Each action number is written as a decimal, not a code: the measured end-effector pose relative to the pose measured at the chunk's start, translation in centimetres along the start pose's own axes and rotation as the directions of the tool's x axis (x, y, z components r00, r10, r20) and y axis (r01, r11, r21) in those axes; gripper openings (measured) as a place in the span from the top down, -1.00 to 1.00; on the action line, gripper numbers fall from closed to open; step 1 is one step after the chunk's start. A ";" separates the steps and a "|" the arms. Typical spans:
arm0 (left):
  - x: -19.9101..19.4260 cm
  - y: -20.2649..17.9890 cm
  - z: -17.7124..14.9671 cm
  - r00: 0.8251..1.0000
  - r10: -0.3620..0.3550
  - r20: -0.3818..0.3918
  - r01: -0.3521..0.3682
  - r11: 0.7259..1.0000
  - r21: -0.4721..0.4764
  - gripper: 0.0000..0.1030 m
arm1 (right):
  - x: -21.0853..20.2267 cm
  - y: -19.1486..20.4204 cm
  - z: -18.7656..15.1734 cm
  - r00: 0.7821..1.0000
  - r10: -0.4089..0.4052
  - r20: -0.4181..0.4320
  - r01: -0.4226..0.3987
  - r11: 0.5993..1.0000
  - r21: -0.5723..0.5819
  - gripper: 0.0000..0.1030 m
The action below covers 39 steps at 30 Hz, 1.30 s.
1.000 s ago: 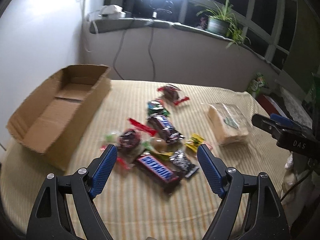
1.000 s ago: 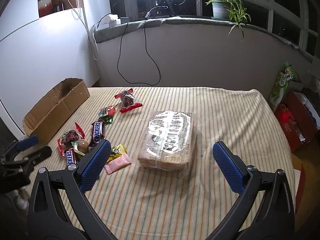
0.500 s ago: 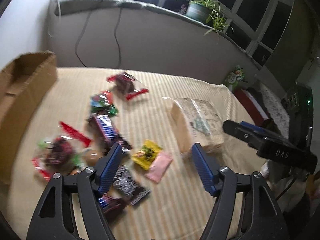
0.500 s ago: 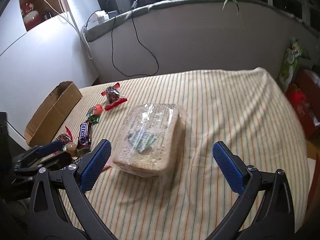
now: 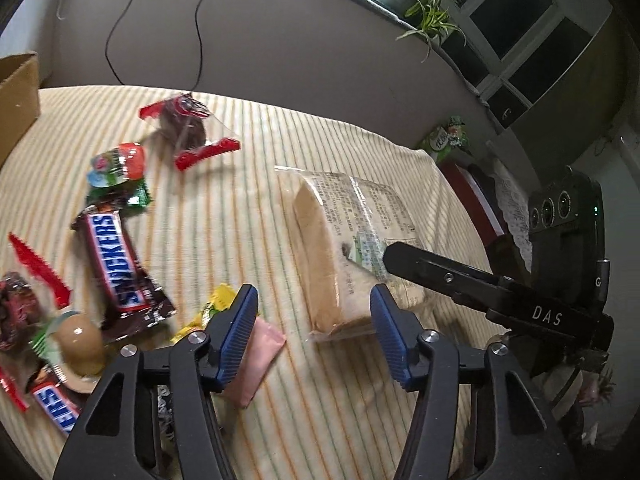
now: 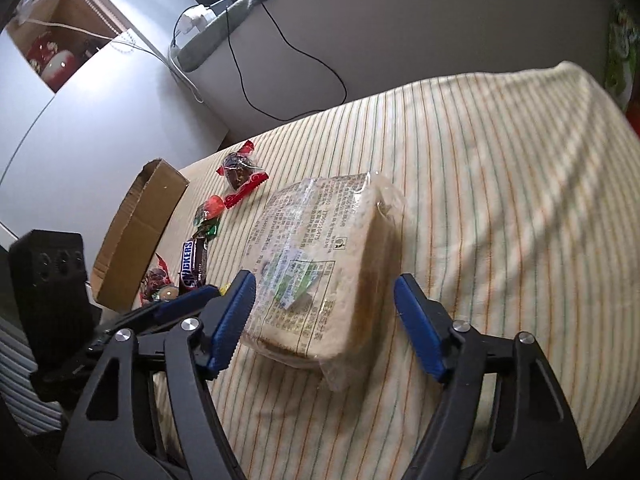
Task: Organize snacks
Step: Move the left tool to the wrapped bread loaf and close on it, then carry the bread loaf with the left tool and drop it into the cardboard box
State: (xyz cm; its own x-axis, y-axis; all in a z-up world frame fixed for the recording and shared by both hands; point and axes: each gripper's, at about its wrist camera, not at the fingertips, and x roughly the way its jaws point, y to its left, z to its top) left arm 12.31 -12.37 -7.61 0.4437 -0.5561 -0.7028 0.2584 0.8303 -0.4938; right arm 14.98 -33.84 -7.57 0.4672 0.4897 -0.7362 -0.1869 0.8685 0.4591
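Snacks lie scattered over a striped cloth on what looks like a counter, and the biggest of them, a clear-wrapped bread loaf, sits flat near the middle, well apart from the cardboard box at the far left edge. Both tools are aimed at it, probably because it is too wide and soft for 1 pinch.

The right gripper has its jaws spread, 1 on each side of the loaf's near end, not yet touching the wrapper as far as I can tell. The left gripper also has its jaws spread and empty, lined up on the loaf's near corner, with a pink packet just beside its left pad.

Smaller pieces stay clustered on the box side: a Snickers bar, a red-ended wrapped cake and a green-and-red candy. A 2-sided squeeze seems the likely next step; thin film may slip or crush.
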 end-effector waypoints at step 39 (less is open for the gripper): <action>-1.2 0.2 0.2 0.995 -0.099 0.007 0.099 0.995 -0.017 0.42 | 0.6 1.7 1.0 0.998 0.029 -0.064 -0.027 0.999 0.026 -0.06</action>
State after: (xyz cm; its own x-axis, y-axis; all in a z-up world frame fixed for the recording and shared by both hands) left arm 12.01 -11.57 -6.74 0.4220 -0.6352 -0.6469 0.2867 0.7704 -0.5695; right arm 15.79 -32.19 -6.74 0.4053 0.5184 -0.7530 -0.1772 0.8526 0.4916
